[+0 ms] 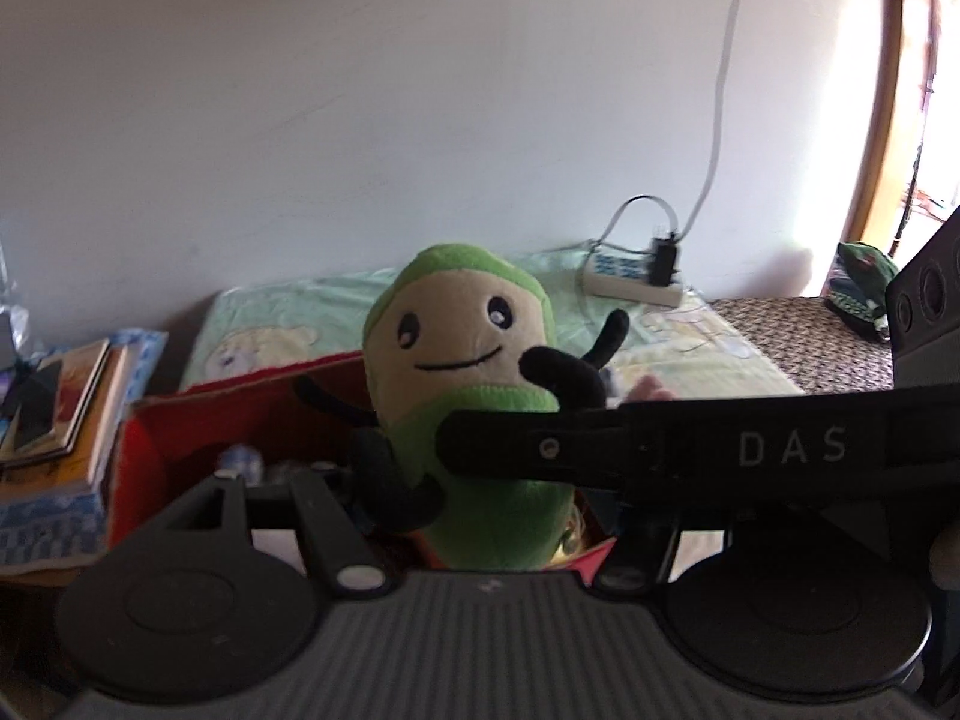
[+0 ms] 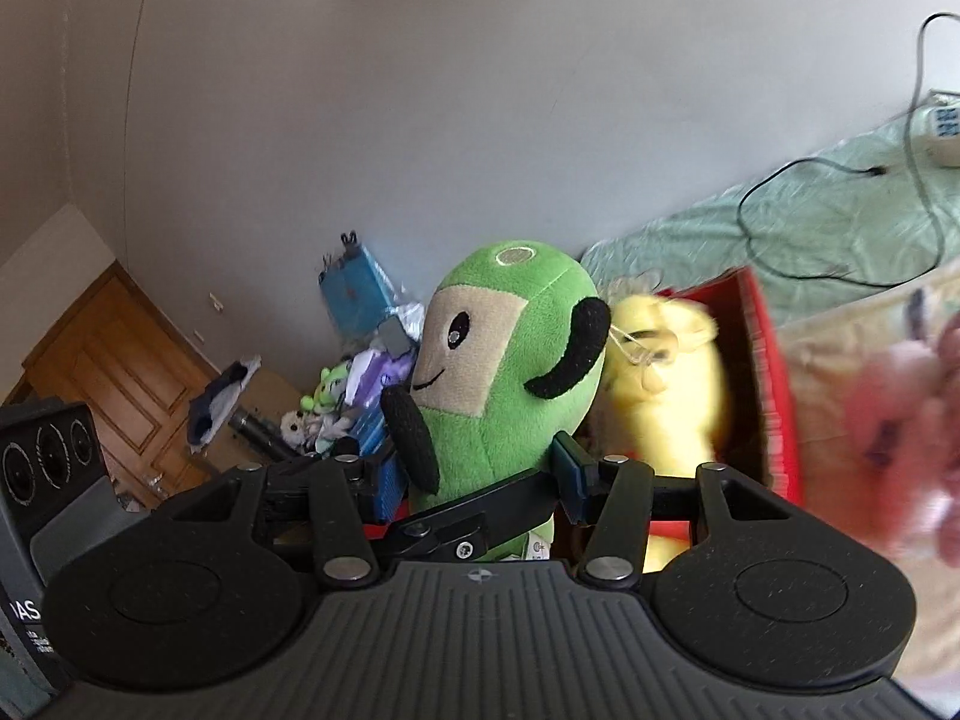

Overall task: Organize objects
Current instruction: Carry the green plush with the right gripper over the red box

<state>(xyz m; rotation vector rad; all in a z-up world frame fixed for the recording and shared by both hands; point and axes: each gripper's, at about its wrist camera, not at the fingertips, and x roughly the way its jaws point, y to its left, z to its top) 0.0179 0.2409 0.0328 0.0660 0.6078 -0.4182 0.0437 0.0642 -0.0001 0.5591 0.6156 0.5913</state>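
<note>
Green plush stands between the right tongs, box behind.

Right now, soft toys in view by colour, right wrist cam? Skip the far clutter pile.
Green: 1, the green plush, held in the right gripper
Yellow: 1, the yellow plush in the red box
Pink: 1, a blurred pink plush at the right edge
Total: 3
</note>
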